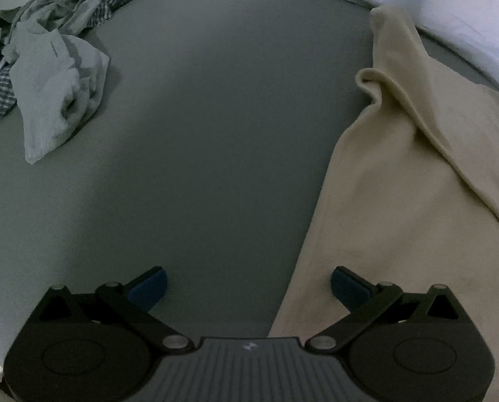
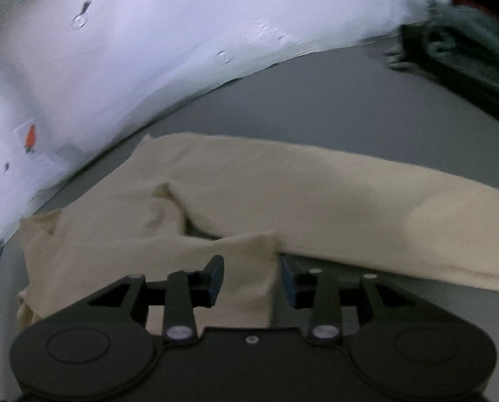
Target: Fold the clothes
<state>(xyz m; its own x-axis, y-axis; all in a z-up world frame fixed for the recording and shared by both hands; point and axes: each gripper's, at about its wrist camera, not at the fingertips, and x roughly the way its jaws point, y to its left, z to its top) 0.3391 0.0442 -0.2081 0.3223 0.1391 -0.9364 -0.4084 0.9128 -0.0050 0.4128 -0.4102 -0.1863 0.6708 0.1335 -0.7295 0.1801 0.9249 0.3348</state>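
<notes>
**Both grippers gaping over a cream garment**

Blue pads [image 1: 149, 288] of the left gripper [image 1: 248, 286] are standing wide apart, gripping nothing; one pad is hovering over the grey sheet [image 1: 216, 134], the other over the edge of the cream garment [image 1: 400, 201]. Seen from the left wrist, the garment is running up the right side from beside the fingers toward the far edge of the sheet, with a long fold lying diagonally across it and a rolled lip curling at its upper left corner.

Over on the right wrist view, the right gripper [image 2: 252, 281] is also hanging released, its pads parted with nothing between them. A flap of the garment [image 2: 216, 201] is lying under the left-hand pad, its edge ending between the two fingers. Beyond, a long flat band is stretching off to the right, and a small dark pocket is opening where the layers are meeting.

Farther out, a heap of pale and striped clothes [image 1: 52, 67] is sitting at the far left, well apart from the garment. White bedding [image 2: 149, 33] is bordering the sheet, and dark cloth [image 2: 467, 53] is showing blurred at the upper right.
</notes>
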